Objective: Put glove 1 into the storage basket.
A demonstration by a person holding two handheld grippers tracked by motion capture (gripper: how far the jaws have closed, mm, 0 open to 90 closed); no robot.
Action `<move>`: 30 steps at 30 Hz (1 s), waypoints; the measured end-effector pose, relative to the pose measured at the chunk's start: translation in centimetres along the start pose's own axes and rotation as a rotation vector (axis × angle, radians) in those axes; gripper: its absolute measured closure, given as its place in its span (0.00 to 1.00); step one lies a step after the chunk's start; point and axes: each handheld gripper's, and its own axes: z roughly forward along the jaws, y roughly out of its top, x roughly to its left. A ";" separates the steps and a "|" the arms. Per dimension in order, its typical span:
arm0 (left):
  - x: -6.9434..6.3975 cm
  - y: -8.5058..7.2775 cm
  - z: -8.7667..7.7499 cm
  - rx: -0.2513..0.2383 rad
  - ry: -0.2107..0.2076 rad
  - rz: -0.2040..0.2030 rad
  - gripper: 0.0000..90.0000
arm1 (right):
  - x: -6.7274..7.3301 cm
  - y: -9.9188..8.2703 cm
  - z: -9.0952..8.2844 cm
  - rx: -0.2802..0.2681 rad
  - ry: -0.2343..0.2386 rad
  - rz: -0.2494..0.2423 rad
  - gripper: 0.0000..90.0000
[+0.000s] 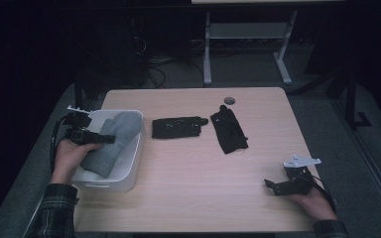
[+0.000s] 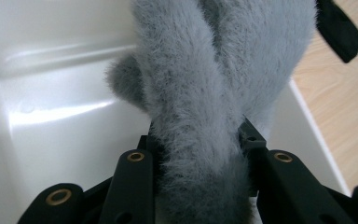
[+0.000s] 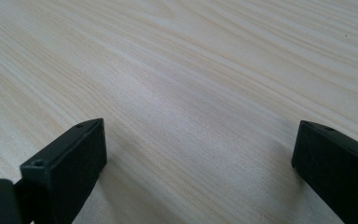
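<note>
Grey fuzzy sock [image 2: 200,93]: we see it pinched between jaws of left gripper [image 1: 95,137], hanging partly inside white bin [image 1: 129,168], toe end draped toward bin's far rim. Bin sits at desk [image 1: 198,183] left edge. We note two black socks on desk mid-area: one [image 1: 176,127] lying flat just right of bin, other [image 1: 230,130] near it, angled. Right gripper [image 1: 276,187]: we see it at desk's right near corner, jaws spread wide over bare wood, nothing between.
</note>
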 end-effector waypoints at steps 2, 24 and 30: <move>0.5 -0.3 0.5 0.006 -0.005 -0.029 0.72 | 0.0 0.0 0.0 0.000 0.000 0.000 0.03; 1.0 -0.9 1.8 0.005 0.155 0.024 0.28 | 0.0 0.0 0.0 0.000 -0.002 0.003 0.03; -0.4 -0.5 0.9 -0.032 0.139 0.073 0.26 | 0.0 0.0 0.0 0.000 -0.002 0.003 0.03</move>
